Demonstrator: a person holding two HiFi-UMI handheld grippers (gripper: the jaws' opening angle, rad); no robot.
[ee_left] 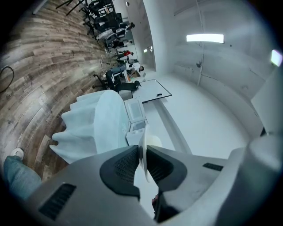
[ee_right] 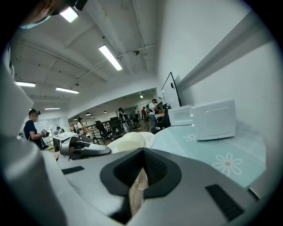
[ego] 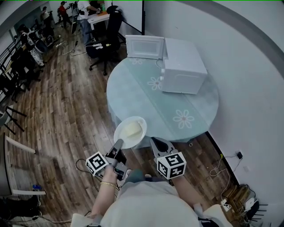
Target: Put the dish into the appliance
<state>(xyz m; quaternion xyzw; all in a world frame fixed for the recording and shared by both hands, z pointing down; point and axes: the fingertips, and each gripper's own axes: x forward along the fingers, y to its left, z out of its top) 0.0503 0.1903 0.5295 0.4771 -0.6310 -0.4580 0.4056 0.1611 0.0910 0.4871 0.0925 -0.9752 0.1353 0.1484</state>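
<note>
A white plate (ego: 130, 131) carrying a pale lump of food (ego: 133, 129) hangs over the near edge of the round glass-topped table (ego: 133, 91). My left gripper (ego: 119, 144) is shut on the plate's near rim. In the left gripper view the plate (ee_left: 143, 148) stands edge-on, pinched between the black pads (ee_left: 121, 165). The white microwave (ego: 183, 66) sits at the far side of the table with its door (ego: 145, 47) swung open to the left. My right gripper (ego: 156, 142) hovers beside the plate, shut and holding nothing. The right gripper view shows the plate (ee_right: 130, 142) and microwave (ee_right: 214, 119).
A white wall (ego: 248, 88) runs close along the table's right side. Cables and a power strip (ego: 230, 195) lie on the wood floor at the right. Black office chairs (ego: 104, 42) and people (ego: 66, 13) stand further back on the left.
</note>
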